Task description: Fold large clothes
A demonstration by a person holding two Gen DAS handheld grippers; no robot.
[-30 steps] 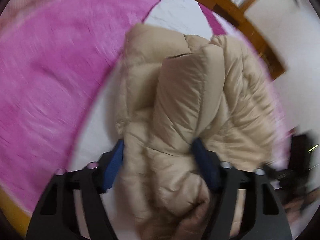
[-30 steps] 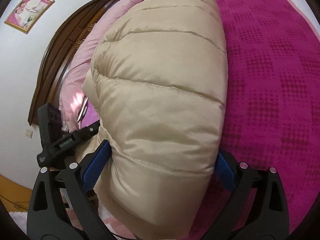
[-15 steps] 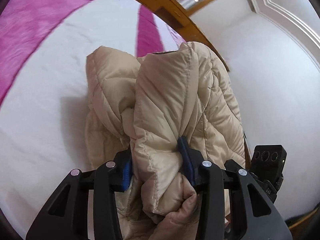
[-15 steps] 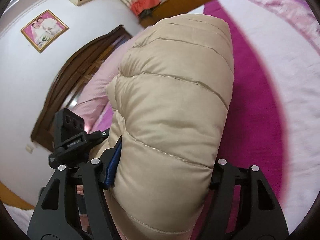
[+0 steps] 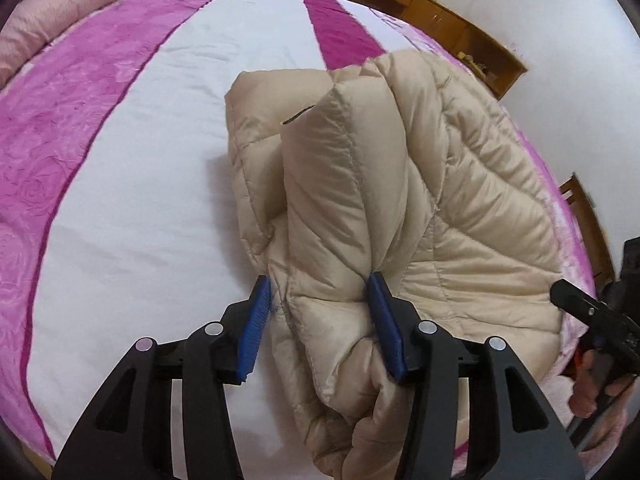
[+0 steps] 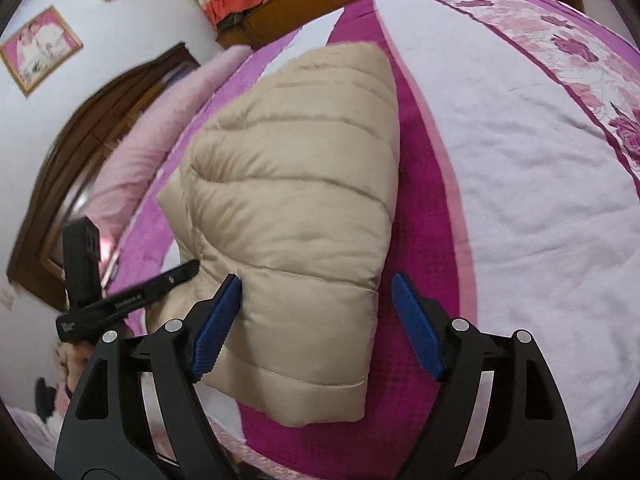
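Note:
A beige puffer jacket [image 5: 392, 184] lies bunched and folded on the pink-and-white bed [image 5: 132, 184]. My left gripper [image 5: 320, 320] has its blue pads around a thick fold of the jacket; the left pad stands slightly off the fabric, the right pad touches it. In the right wrist view the jacket [image 6: 296, 208] rests on the magenta stripe of the bed [image 6: 520, 184]. My right gripper [image 6: 316, 320] is open, its jaws wide around the jacket's near end; the right pad is clear of the fabric.
A wooden headboard [image 6: 80, 152] and pink pillows [image 6: 152, 140] lie to the left in the right wrist view. Wooden cabinets [image 5: 440, 20] line the far wall. The other gripper shows at the right edge of the left wrist view [image 5: 592, 316] and at the left of the right wrist view [image 6: 120, 300].
The jacket has come down from the air onto the bed. My right gripper has opened and let it go. My left gripper's jaws have widened around the fold.

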